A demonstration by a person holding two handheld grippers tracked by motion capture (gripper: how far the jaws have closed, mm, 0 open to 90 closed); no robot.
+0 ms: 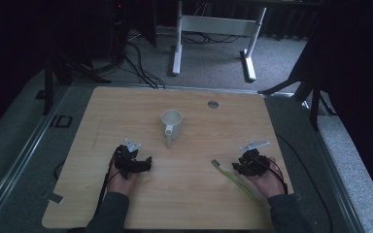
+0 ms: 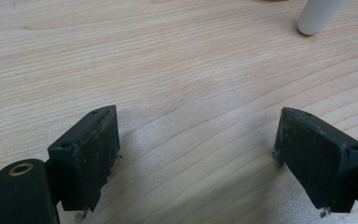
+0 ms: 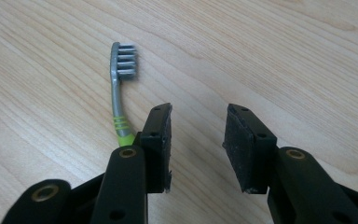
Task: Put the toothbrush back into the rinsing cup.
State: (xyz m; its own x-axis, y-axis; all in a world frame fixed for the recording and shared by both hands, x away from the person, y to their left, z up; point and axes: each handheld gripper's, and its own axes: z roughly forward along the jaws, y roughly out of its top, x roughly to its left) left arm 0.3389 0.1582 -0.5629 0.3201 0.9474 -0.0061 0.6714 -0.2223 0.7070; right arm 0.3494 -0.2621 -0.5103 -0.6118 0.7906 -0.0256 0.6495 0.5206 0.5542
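On a wooden counter (image 1: 126,111), the left hand-held gripper (image 2: 196,154) rests wide open and empty near the front edge; the right hand-held gripper (image 3: 198,144), half-open and empty, sits beside a light, stiff, slippery toothbrush (image 3: 119,88), best gripped mid-handle.

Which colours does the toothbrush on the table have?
The toothbrush has a grey head and neck and a yellow-green handle; the right gripper view shows it best.

In the right gripper view, we lose the toothbrush (image 3: 117,100) handle behind the black jaw at lower centre. In the left gripper view, the top right edge cuts off the white mug (image 2: 318,15), leaving us just its handle.
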